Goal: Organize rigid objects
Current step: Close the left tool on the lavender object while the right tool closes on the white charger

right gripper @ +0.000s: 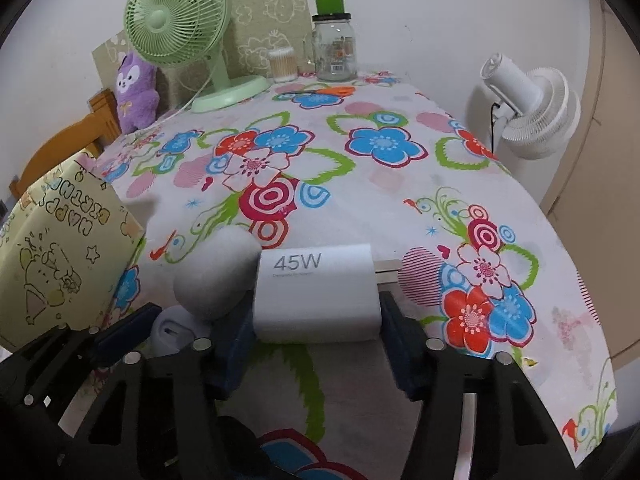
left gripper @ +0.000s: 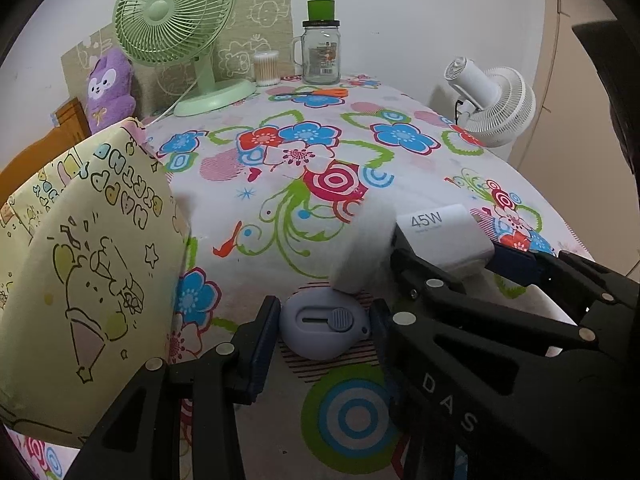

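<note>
My surface [left gripper: 400,184] carries a white cloth printed with blue, red and green flowers and fills the middle of both views; a plain pale wall closes the room behind it. Along the far edge, in the upper part of the frame, stand a green desk fan [left gripper: 176,20], a tub of cotton swabs [left gripper: 266,68], a glass jar with a green cap [left gripper: 321,50] and orange-handled scissors [left gripper: 320,93]. A purple plush toy [left gripper: 110,90] leans in the upper left, against patterned boards. A white fan [left gripper: 490,100] stands off the surface at the upper right. A yellow gift box [left gripper: 80,280] printed with cartoon figures rises at the left of the frame, just beside my left gripper [left gripper: 325,330].

The fingers [left gripper: 264,344] of the left gripper stand narrow, both pads pressed on a small blue-grey utility cutter [left gripper: 324,328] that lies on the cloth at lower centre. A grey oblong sponge-like block [right gripper: 218,276] lies just behind the cutter and touches the white 45W charger [right gripper: 316,292]. My right gripper [right gripper: 316,328] has the charger between its fingers [right gripper: 400,344], both pads on its sides; the charger's metal prongs point to the right of the frame.
</note>
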Available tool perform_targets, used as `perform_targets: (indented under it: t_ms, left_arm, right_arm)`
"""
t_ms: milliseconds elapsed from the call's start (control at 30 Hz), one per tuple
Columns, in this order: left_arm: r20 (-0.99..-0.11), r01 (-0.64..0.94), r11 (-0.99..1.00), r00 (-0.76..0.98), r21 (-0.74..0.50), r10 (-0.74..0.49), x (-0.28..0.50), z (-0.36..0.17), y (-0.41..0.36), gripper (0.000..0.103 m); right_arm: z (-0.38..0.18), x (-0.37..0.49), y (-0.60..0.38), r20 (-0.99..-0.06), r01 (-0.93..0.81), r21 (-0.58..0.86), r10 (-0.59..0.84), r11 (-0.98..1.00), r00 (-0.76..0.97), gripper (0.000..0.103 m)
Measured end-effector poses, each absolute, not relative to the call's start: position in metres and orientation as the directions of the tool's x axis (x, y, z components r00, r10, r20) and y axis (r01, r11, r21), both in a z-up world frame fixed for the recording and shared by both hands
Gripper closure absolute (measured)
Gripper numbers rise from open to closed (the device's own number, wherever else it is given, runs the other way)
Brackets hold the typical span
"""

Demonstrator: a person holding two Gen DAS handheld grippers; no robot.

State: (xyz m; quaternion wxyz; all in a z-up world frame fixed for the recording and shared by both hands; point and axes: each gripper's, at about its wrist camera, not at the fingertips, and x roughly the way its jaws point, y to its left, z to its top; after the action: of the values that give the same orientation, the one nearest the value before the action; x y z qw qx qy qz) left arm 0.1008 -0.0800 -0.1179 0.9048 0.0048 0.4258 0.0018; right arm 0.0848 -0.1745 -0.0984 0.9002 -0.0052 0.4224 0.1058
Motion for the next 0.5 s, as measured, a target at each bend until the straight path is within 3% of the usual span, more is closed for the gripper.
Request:
perform_targets:
  t_ms: [500]
  left_arm:
    - [-0.755, 0.046, 0.999, 0.656, 0.019, -0.016, 0.085, -0.104, -0.094, 0.056]
  right_arm:
    - [-0.085, 0.064, -0.189, -0.751, -0.136, 0.081, 0.150, 0.987, 0.643, 0.043]
